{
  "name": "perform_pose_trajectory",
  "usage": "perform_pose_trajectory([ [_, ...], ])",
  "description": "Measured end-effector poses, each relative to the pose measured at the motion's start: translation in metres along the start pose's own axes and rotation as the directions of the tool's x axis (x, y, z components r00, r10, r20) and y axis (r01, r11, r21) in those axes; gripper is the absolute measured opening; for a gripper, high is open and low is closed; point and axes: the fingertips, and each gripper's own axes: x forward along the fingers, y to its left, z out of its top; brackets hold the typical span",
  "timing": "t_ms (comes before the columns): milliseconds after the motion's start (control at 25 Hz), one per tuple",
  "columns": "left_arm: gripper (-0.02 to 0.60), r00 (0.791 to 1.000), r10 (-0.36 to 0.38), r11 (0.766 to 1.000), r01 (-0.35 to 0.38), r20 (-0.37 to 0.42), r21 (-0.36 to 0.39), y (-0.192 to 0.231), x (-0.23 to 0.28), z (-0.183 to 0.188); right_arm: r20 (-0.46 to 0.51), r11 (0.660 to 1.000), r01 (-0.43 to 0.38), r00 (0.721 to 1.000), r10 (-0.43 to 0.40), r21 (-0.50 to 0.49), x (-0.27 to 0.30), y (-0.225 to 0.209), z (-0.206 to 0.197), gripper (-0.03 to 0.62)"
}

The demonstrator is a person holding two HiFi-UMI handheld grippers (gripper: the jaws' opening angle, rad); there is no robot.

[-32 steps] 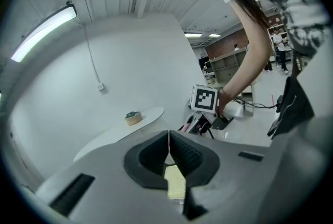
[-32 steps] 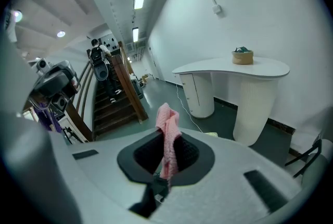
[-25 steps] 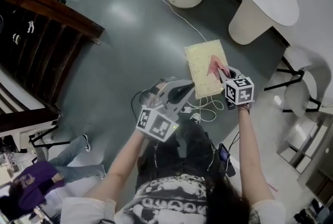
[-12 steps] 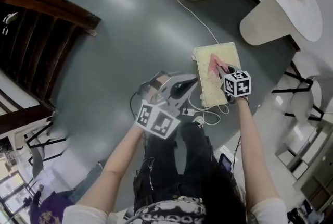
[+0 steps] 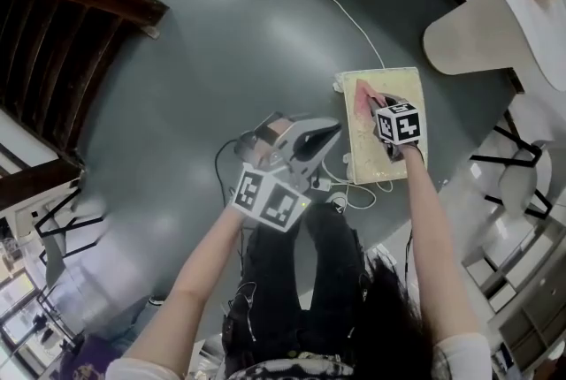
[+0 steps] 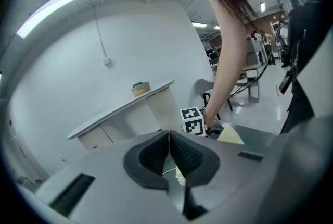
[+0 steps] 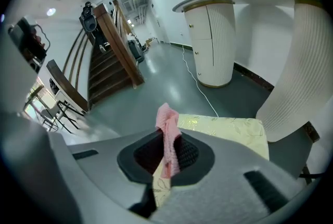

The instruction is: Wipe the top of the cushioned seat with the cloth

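Note:
The cushioned seat (image 5: pixel 380 124) is a pale yellow square pad low over the grey floor, right of centre in the head view. My right gripper (image 5: pixel 372 98) hangs over its top, shut on a pink cloth (image 5: pixel 364 95) that sticks out past the jaws. In the right gripper view the pink cloth (image 7: pixel 169 139) stands up between the shut jaws, with the seat (image 7: pixel 223 132) just beyond. My left gripper (image 5: pixel 329 132) is held off the seat's left side, shut with nothing in it; in the left gripper view its jaws (image 6: pixel 169 154) meet.
A white cable (image 5: pixel 327 3) runs across the floor to the seat's far corner, more cable loops (image 5: pixel 352 191) lie at its near edge. White curved table pedestals (image 5: pixel 469 34) stand behind and right. A dark wooden staircase (image 5: pixel 62 7) is at the left. A chair (image 5: pixel 517 166) stands at the right.
The view has shifted, so the seat sits further right and higher. My right gripper with the cloth has stayed over the seat's top. The left gripper stays beside the seat.

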Motion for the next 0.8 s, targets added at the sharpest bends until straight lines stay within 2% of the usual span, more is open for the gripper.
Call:
perform_pose_trajectory([
  [240, 0.008, 1.000, 0.015, 0.998, -0.014, 0.007, -0.063, 0.000, 0.007, -0.007, -0.051, 0.999, 0.040, 0.998, -0.041, -0.012, 0.015, -0.015, -0.017, 0.008],
  [520, 0.008, 1.000, -0.025, 0.998, 0.026, 0.013, -0.060, -0.010, 0.011, -0.004, -0.084, 0.989, 0.146, 0.986, -0.143, 0.027, -0.009, -0.068, -0.033, 0.008],
  [800, 0.008, 0.998, -0.060, 0.997, 0.061, 0.015, -0.048, -0.018, 0.021, -0.003, -0.110, 0.956, 0.273, 0.959, -0.262, 0.104, -0.042, -0.135, -0.052, 0.008],
])
